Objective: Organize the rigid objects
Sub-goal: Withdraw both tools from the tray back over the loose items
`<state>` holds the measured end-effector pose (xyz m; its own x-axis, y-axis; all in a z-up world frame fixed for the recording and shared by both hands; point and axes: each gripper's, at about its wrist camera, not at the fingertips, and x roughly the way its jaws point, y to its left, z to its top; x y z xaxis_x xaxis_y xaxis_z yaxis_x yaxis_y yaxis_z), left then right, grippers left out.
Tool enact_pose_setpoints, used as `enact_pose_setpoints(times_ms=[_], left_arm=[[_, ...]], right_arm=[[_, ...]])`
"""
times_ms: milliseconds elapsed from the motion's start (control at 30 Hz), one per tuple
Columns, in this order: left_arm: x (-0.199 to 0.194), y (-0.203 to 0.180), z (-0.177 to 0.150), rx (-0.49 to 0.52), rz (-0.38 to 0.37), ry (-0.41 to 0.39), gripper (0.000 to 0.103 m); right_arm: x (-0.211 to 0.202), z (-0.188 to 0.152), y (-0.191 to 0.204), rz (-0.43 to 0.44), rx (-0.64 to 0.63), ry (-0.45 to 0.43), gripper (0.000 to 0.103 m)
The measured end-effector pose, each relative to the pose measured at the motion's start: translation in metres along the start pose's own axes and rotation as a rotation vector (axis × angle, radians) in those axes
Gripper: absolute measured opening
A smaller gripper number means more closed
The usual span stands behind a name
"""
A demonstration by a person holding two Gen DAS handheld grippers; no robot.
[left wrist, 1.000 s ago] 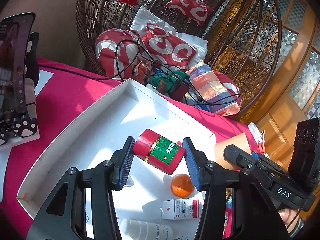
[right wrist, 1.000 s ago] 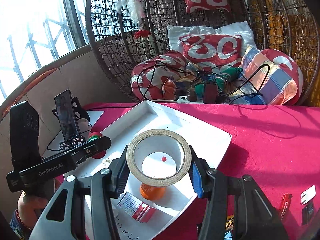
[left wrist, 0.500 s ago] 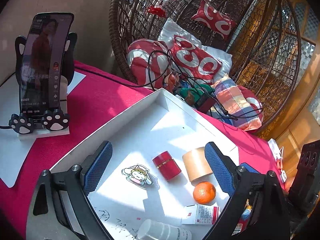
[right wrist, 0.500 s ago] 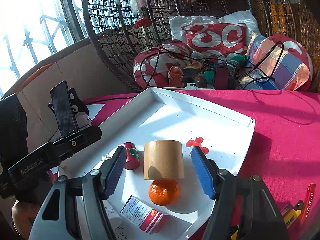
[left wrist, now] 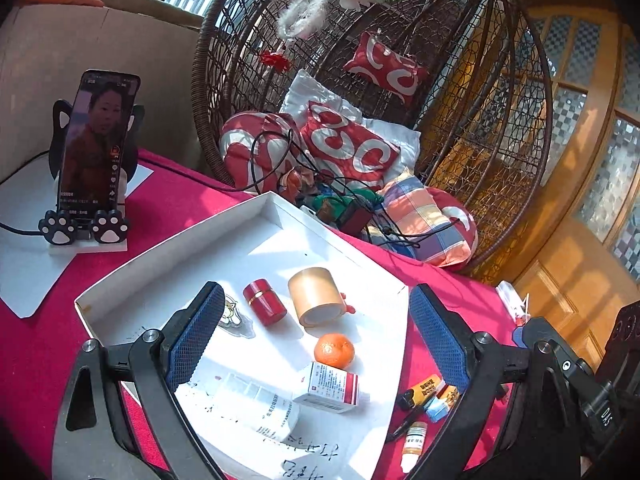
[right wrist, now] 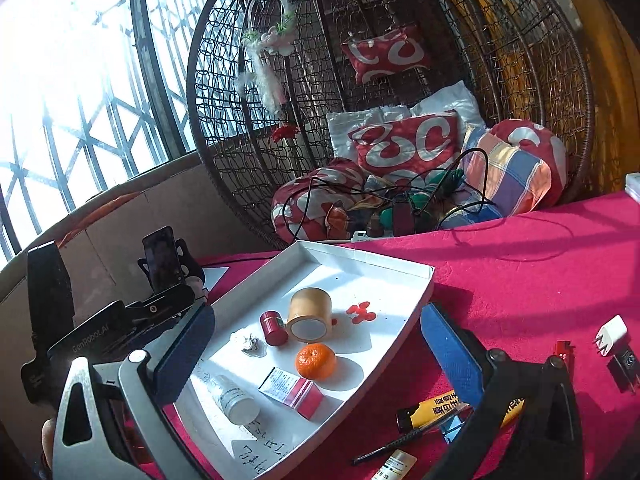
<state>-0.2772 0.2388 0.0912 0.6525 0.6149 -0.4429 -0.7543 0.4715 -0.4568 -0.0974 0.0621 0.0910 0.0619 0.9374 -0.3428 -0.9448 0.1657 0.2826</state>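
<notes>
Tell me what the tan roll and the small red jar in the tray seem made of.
Tan roll: looks like matte cardboard or kraft tape, dull brown side, pale flat end. Small red jar: glossy red, probably metal or plastic, with a gold band; can't tell which.

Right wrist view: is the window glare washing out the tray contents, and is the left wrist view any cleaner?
Right wrist view: the window is blown out at upper left, but the white tray stays readable, the orange sharp with a hard shadow. Left wrist view: no glare source, even sunlight, crisp tape roll; both bend strongly at the edges.
</notes>
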Motion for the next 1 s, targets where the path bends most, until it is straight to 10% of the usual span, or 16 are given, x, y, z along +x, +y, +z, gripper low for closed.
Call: enact_pose_setpoints(times_ms=[233, 367, 1000], left_arm=[[-0.011, -0.040, -0.007, 0.089, -0.092, 0.001, 0.094], [-0.013, -0.050, -0.011, 0.086, -0.152, 0.011, 0.094], [0.018, -0.083, -0.046, 0.256, -0.161, 0.204, 0.094]], right_arm=[[-0.093, 0.033, -0.024, -0.086, 0.076, -0.314, 0.103], [-0.092, 0.034, -0.050, -0.119, 0.131, -0.214, 0.103], [-0.143, -0.017, -0.135, -0.335, 0.305, -0.251, 0.103]])
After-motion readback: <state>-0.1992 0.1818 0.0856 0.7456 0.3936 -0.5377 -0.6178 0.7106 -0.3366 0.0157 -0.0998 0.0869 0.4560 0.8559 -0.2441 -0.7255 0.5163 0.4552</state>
